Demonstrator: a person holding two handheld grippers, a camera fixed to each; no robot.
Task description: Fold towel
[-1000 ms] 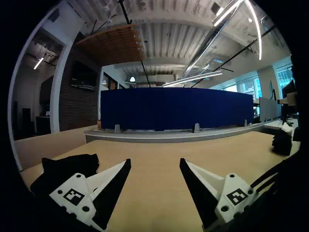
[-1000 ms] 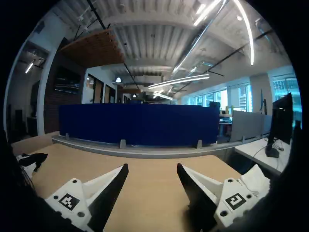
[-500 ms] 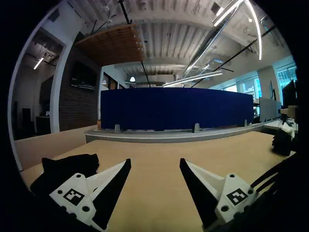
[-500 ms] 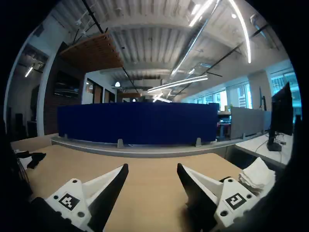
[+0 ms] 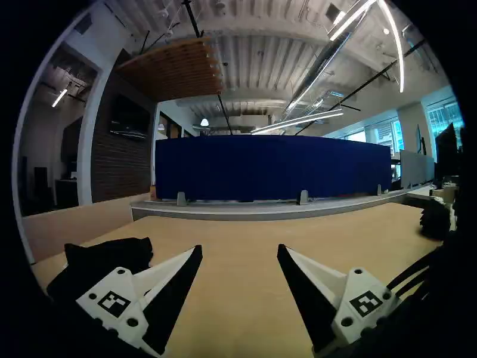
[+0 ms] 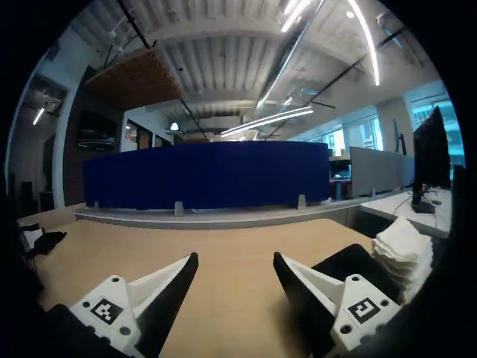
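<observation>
A crumpled black towel (image 5: 107,256) lies on the wooden table (image 5: 238,238), just left of and behind my left gripper's left finger. My left gripper (image 5: 238,253) is open and holds nothing. In the right gripper view, my right gripper (image 6: 235,259) is also open and empty above the table (image 6: 226,250). A stack of folded white towels (image 6: 405,250) sits to its right, with a flat black piece (image 6: 352,262) beside it behind the right finger. Far left in that view lies a black cloth (image 6: 45,240).
A long blue partition (image 5: 268,167) on a grey rail closes the table's far edge. A dark shape (image 5: 435,219) sits at the table's right edge in the left gripper view; I cannot tell what it is. A monitor (image 6: 429,161) stands on a neighbouring desk.
The right gripper has swung toward the right, bringing the white towel stack and the black piece closer into view. The left gripper has stayed put; the dark shape at its right has drifted outward.
</observation>
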